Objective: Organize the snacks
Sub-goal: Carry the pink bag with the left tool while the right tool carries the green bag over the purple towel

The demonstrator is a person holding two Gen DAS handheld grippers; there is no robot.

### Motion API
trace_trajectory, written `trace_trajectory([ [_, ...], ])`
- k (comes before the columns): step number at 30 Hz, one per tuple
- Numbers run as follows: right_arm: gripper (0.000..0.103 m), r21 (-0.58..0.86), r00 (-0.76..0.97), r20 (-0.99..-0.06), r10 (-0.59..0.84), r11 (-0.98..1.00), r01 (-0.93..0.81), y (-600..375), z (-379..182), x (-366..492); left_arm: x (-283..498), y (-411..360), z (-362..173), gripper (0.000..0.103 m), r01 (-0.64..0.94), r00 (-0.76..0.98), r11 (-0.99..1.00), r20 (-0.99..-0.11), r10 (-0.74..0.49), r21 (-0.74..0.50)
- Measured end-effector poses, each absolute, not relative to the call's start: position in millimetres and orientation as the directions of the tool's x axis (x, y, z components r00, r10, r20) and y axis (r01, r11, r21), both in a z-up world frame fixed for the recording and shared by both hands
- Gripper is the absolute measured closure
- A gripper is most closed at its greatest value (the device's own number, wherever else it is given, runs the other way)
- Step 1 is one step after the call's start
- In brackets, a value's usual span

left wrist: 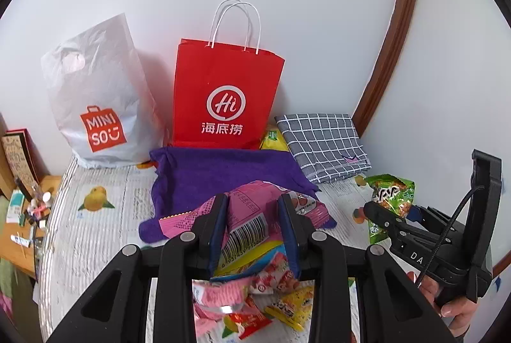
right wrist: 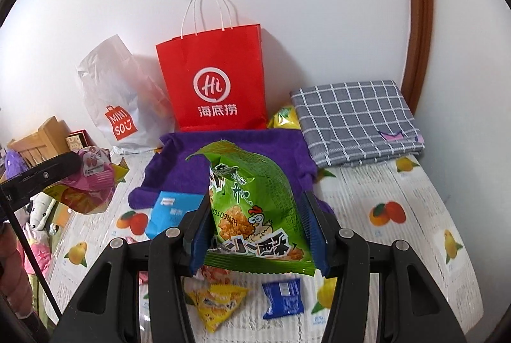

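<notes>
Over the fruit-print desk [right wrist: 415, 183] our left gripper [left wrist: 255, 224] pinches a pink packet [left wrist: 246, 215] and our right gripper [right wrist: 255, 228] a green packet [right wrist: 249, 192]; both seem light, crinkly and slippery, best gripped mid-body.

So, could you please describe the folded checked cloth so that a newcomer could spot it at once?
Start at the red paper bag standing against the wall. To its right, beyond the purple towel, lies the folded cloth. It alone is grey with a white grid.

two bags [left wrist: 223, 93], two folded cloths [left wrist: 223, 176]
</notes>
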State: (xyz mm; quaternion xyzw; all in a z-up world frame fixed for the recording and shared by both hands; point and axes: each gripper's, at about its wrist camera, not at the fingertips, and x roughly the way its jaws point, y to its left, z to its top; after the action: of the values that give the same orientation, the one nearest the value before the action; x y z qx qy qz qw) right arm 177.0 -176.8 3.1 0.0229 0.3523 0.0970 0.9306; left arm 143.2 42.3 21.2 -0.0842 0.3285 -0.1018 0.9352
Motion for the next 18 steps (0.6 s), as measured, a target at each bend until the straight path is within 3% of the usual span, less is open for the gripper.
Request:
trace_trajectory([
  [18, 0.051, 0.082, 0.73, -0.656, 0.192, 0.979, -0.184, -147.9, -1.8, 237.0, 200.4, 60.3, 0.1, 0.072, 0.131, 0.737, 0.964, -0.627, -0.252, -0.232],
])
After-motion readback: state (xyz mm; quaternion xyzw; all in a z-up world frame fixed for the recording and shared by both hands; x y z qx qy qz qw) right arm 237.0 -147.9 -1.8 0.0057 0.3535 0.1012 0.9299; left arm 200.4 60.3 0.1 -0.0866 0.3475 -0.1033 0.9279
